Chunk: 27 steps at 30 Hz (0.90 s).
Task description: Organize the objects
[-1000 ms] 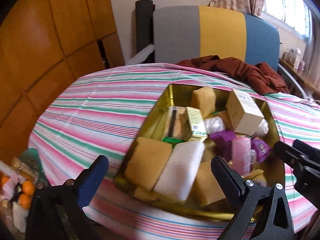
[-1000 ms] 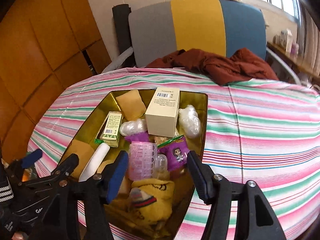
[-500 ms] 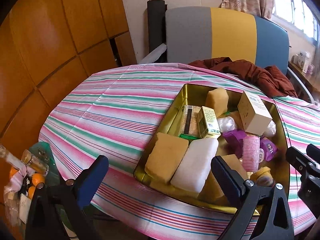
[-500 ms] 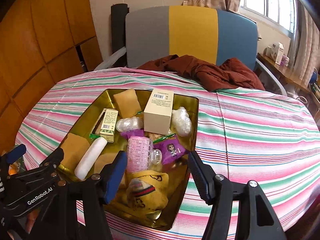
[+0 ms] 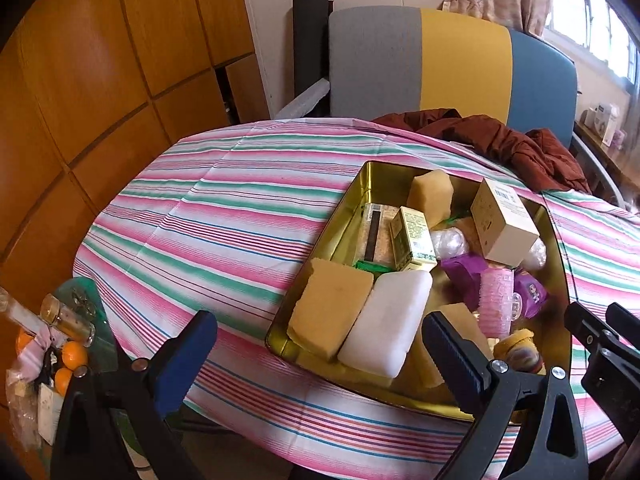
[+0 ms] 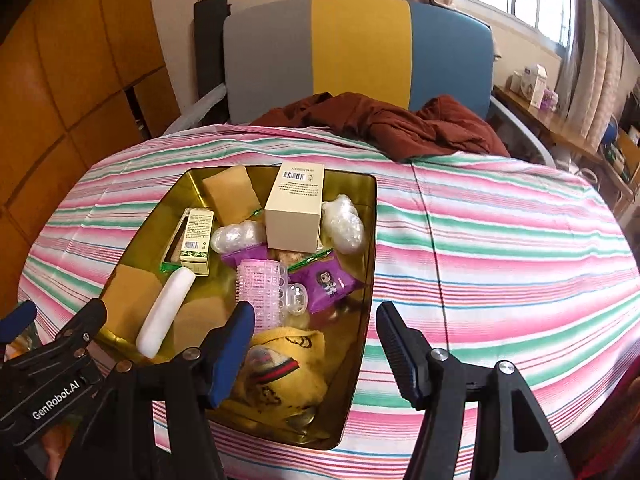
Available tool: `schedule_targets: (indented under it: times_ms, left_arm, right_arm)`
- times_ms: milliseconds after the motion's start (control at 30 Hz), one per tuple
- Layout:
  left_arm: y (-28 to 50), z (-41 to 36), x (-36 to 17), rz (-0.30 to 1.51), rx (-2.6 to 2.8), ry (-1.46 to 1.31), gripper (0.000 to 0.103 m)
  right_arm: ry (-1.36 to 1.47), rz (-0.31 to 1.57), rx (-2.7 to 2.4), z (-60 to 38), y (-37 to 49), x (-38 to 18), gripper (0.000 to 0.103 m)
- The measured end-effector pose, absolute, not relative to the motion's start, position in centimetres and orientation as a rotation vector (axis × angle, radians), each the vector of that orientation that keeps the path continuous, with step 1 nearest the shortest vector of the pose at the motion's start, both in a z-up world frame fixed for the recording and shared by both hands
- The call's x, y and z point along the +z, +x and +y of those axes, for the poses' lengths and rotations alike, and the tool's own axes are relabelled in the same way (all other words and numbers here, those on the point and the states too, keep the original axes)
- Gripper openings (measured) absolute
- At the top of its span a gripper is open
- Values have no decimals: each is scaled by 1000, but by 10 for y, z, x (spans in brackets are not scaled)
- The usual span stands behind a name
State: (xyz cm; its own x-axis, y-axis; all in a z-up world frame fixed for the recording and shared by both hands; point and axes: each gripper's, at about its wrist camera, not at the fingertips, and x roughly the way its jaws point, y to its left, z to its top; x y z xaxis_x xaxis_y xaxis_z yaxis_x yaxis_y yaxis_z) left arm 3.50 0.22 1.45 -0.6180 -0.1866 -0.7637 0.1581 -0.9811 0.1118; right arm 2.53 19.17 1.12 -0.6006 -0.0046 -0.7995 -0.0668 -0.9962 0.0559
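Gold tin tray (image 5: 352, 204) sat at 3 o'clock on the striped tablecloth (image 5: 224, 216), left view; left gripper (image 5: 316, 344) hung apart, empty, above its near edge. Right view: right gripper (image 6: 312, 332) likewise apart over the tray's yellow sock (image 6: 280, 364); cream box (image 6: 294, 212) showed a barcode; "GenRobot.AI" read at 8 o'clock.

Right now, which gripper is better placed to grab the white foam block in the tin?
Left, probably. The left gripper is open with the white foam block between its fingers; the right gripper, also open, faces the yellow cloth.
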Motion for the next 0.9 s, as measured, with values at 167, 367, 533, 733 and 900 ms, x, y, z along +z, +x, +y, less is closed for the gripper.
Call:
schedule_targets:
  times_ms: [167,367,533,733,900]
  left_arm:
    - [33,3,13,-80,-2639,1291,103]
    - [35,6,15,-96,-2649,1293,103]
    - [34,6,15,-58,-2660,1333,103]
    - [34,8,16,-43,-2668,1352,103]
    - [33,8,14,-8,-2671,1385,103]
  right_arm:
    - [-1381,99,2766,191,27,13,64]
    - [-1347,99,2773,191,30,20,64]
    - [-1318,73,2764,190,31,23,64]
    - [-1326,97,2756,193,30,22,64]
    - [-1327,75,2753,191,30,20,64]
